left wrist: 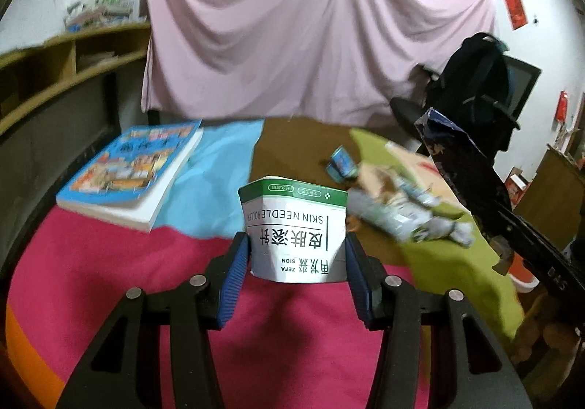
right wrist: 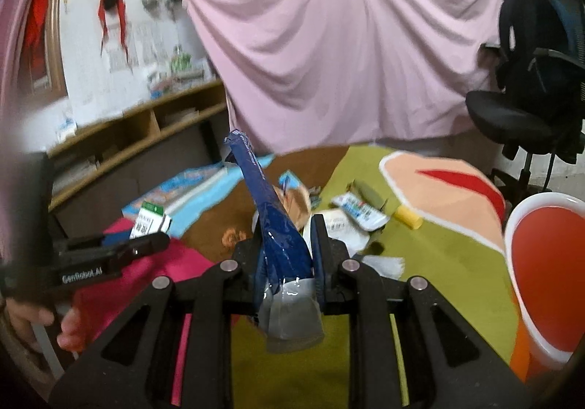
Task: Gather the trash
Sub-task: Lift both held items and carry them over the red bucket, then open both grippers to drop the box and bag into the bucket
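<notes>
While left gripper (left wrist: 298, 255) pinches white box (left wrist: 296, 237), right gripper (right wrist: 285, 248) clamps blue wrapper (right wrist: 270, 211)

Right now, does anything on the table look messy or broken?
Yes. Crumpled wrappers lie scattered on the green part of the cloth, beside a tidy book. The left gripper holds a squashed white and green box, and the right gripper holds a torn blue packet.

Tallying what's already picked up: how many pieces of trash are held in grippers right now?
2: the white carton in the left gripper; the blue wrapper in the right gripper. More lies loose.
</notes>
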`<state>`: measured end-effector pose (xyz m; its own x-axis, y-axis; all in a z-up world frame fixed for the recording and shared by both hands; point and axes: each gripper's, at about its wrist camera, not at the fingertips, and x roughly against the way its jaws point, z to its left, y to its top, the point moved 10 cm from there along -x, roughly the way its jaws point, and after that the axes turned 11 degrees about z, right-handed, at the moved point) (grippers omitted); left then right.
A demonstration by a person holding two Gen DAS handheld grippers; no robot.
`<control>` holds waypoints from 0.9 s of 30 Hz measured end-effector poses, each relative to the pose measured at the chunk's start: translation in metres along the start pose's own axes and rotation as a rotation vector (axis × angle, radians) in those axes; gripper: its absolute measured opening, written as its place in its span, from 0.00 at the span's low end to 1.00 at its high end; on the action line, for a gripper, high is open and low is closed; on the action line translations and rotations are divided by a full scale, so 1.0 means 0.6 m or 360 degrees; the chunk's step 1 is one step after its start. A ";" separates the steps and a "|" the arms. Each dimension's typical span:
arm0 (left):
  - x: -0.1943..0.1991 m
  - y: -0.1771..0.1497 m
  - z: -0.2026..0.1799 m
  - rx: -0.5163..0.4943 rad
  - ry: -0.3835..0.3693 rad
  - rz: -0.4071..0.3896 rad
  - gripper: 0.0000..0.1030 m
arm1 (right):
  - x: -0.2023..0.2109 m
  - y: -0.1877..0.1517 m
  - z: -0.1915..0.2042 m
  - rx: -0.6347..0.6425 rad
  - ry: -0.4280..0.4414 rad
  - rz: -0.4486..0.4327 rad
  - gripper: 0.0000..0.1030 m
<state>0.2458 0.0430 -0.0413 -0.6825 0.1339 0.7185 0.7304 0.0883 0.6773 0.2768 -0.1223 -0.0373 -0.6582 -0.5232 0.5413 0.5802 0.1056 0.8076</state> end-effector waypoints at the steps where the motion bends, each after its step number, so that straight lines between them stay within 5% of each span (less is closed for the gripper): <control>1: 0.009 0.006 -0.013 -0.0020 -0.0009 -0.0037 0.44 | 0.011 0.004 -0.004 -0.0021 0.0008 -0.0047 0.49; 7: 0.058 0.049 -0.105 -0.0194 -0.0060 -0.0233 0.45 | 0.097 0.027 -0.060 -0.0225 0.0013 -0.0326 0.49; 14: 0.071 0.096 -0.261 -0.0408 -0.0185 -0.0362 0.45 | 0.193 0.053 -0.150 -0.0217 -0.0253 -0.0516 0.49; 20: 0.028 0.110 -0.404 -0.0554 -0.0338 -0.0309 0.46 | 0.254 0.045 -0.259 -0.0320 -0.0484 -0.0559 0.49; 27: -0.060 0.108 -0.538 -0.0631 -0.0465 -0.0107 0.46 | 0.267 0.002 -0.376 -0.0537 -0.0613 -0.0451 0.49</control>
<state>0.3089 -0.2744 0.0281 -0.6500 0.4170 0.6354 0.5799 -0.2682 0.7693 0.2803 -0.3970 -0.0025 -0.9004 -0.1398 0.4121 0.4351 -0.3021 0.8482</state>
